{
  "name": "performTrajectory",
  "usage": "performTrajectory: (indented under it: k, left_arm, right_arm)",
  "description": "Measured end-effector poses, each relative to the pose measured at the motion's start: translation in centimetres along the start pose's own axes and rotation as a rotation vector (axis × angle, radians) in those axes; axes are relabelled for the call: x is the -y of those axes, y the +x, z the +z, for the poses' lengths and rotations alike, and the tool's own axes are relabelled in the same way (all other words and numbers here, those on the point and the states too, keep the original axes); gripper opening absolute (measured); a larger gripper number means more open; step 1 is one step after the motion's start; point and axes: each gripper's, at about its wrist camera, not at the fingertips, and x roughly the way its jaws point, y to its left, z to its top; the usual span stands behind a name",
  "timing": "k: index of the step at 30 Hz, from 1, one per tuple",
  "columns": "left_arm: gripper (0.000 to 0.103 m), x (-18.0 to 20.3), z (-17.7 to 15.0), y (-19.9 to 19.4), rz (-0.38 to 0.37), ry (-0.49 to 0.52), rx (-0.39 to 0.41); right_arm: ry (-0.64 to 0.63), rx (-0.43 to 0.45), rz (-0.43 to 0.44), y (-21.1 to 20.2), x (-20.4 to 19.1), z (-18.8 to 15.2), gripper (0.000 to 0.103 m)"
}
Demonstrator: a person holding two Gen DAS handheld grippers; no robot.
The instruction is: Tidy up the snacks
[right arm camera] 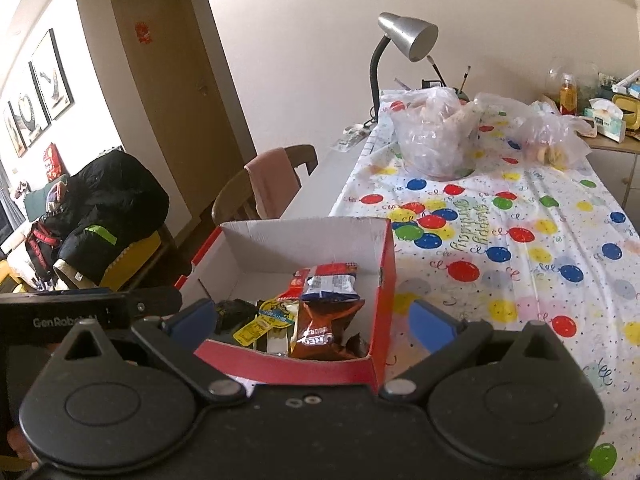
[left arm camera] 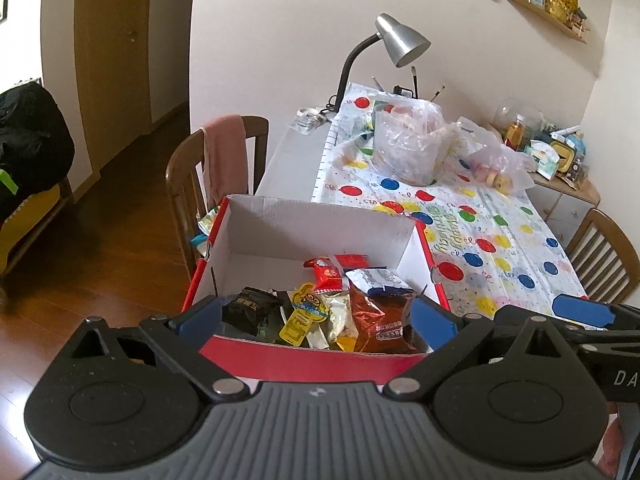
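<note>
While both tools are hovering over the near end of the worktop (right arm camera: pixel 520 264), neither is gripping anything. Left tool (left arm camera: pixel 316 316): blue pads (left arm camera: pixel 434 318) are standing spread wide, framing the near wall of the red box (left arm camera: pixel 312 360); its gap is looking straight down onto the snacks. Right tool (right arm camera: pixel 310 320): pads (right arm camera: pixel 432 326) are likewise spread apart, the left pad sitting over the box's near left corner, the right pad lying outside the box's right wall, above the tablecloth.

Snacks are lying inside the box, piled toward its near end, just ahead of both tools. The brown Oreo packet (left arm camera: pixel 380 324) (right arm camera: pixel 320 332) is sitting nearest the right wall, with a blue-and-white packet (left arm camera: pixel 376 280) (right arm camera: pixel 332 284) overlapping its far edge. A yellow Minion pouch (left arm camera: pixel 306 312) (right arm camera: pixel 268 318) is lying in the middle, a black packet (left arm camera: pixel 250 308) (right arm camera: pixel 234 312) to its left, and a red packet (left arm camera: pixel 328 272) farther in. The far half of the box is showing bare white floor.

Beyond the box, two clear plastic bags (left arm camera: pixel 412 144) (right arm camera: pixel 436 140) are resting on the balloon-print cloth at the far end, well apart from the tools. A silver desk lamp (left arm camera: pixel 396 40) (right arm camera: pixel 408 36) is standing behind them. A wooden chair (left arm camera: pixel 216 160) (right arm camera: pixel 272 192) with a pink cloth is standing beside the worktop's left edge.
</note>
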Motion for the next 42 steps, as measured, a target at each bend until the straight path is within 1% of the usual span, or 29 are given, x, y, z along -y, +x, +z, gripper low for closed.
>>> performTrajectory:
  k: [6,11,19,31,42]
  left_arm:
    - [0.102,-0.1,0.0,-0.3,0.003,-0.002,0.006]
    - [0.102,-0.1,0.0,-0.7,0.004,-0.004,0.014]
    - [0.102,0.1,0.1,-1.2,0.003,0.000,0.026]
    - [0.102,0.7,-0.1,-1.9,-0.007,0.019,0.034]
    - [0.102,0.8,-0.4,-1.7,-0.007,0.023,0.020]
  right_arm:
    - [0.007,-0.009,-0.011,0.1,0.0,-0.1,0.103]
    - [0.003,0.018,-0.025,-0.3,0.0,0.0,0.103]
    - [0.006,0.025,-0.052,-0.4,0.2,0.0,0.103]
    - [0.004,0.043,-0.060,-0.8,0.2,0.1,0.103]
    - [-0.001,0.043,-0.058,-1.0,0.0,0.0,0.103]
